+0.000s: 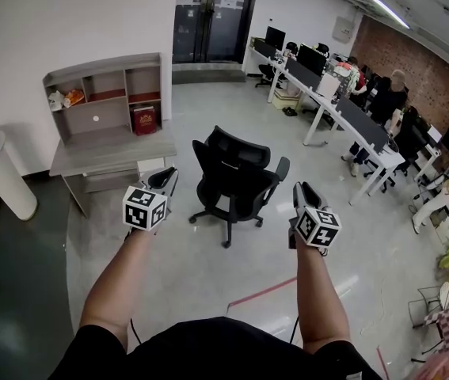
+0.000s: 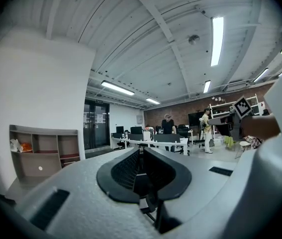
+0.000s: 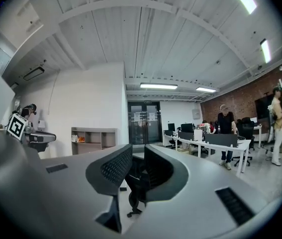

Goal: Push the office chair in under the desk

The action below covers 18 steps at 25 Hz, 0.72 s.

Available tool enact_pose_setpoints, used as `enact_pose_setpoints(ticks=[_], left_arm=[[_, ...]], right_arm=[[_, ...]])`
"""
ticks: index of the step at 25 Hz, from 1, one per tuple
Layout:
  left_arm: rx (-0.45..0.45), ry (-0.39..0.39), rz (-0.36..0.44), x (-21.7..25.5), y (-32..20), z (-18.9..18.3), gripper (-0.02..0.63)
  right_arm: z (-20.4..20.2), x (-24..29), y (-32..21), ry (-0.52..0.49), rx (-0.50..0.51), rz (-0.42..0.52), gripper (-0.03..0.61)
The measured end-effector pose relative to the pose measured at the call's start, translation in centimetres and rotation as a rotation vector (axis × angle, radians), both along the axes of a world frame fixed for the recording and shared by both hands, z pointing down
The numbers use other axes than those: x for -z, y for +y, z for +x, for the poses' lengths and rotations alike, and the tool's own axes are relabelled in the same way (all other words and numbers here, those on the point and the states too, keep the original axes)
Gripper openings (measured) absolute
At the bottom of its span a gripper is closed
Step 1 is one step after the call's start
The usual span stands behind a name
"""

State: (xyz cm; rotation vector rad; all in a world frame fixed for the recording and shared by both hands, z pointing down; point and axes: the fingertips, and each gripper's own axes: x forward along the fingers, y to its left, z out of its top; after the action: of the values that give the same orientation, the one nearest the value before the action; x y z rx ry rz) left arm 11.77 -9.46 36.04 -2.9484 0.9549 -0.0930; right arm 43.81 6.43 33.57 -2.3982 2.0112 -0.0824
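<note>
Left claw point(image 2: 141, 150) clenched, pads nearly meeting, nothing in it. Right claw point(image 3: 137, 156) slightly released, empty. Office chair point(image 1: 236, 182) shows only as a sliver through its gap. Chair stands on floor point(image 1: 176, 271) ahead, between both claws, well apart from them and from the tabletop point(image 1: 113, 150); its facing is hard to tell. Tabletop sits ahead-left of left claw, its near corner hidden behind that claw's marker cube point(image 1: 145, 208).

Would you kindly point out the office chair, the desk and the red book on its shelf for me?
office chair point(image 1: 230, 167): head view, on the backrest.
desk point(image 1: 105, 155): head view, on the bare desktop.
red book point(image 1: 145, 119): head view, on its front cover.
</note>
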Motion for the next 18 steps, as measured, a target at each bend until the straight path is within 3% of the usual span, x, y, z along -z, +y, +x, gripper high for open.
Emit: enact_pose_setpoints(ticks=[11,18], left_arm=[[-0.001,0.006,-0.039,-1.7,-3.7,0.4,0.034],[0.003,-0.009,-0.034,-2.2,-8.1,3.2,0.034]], right_arm=[[0.4,-2.0,-3.0,-0.019,-0.006,-0.035,0.071],[3.3,-3.2,-7.7,-0.041,0.012,-0.031,0.071]])
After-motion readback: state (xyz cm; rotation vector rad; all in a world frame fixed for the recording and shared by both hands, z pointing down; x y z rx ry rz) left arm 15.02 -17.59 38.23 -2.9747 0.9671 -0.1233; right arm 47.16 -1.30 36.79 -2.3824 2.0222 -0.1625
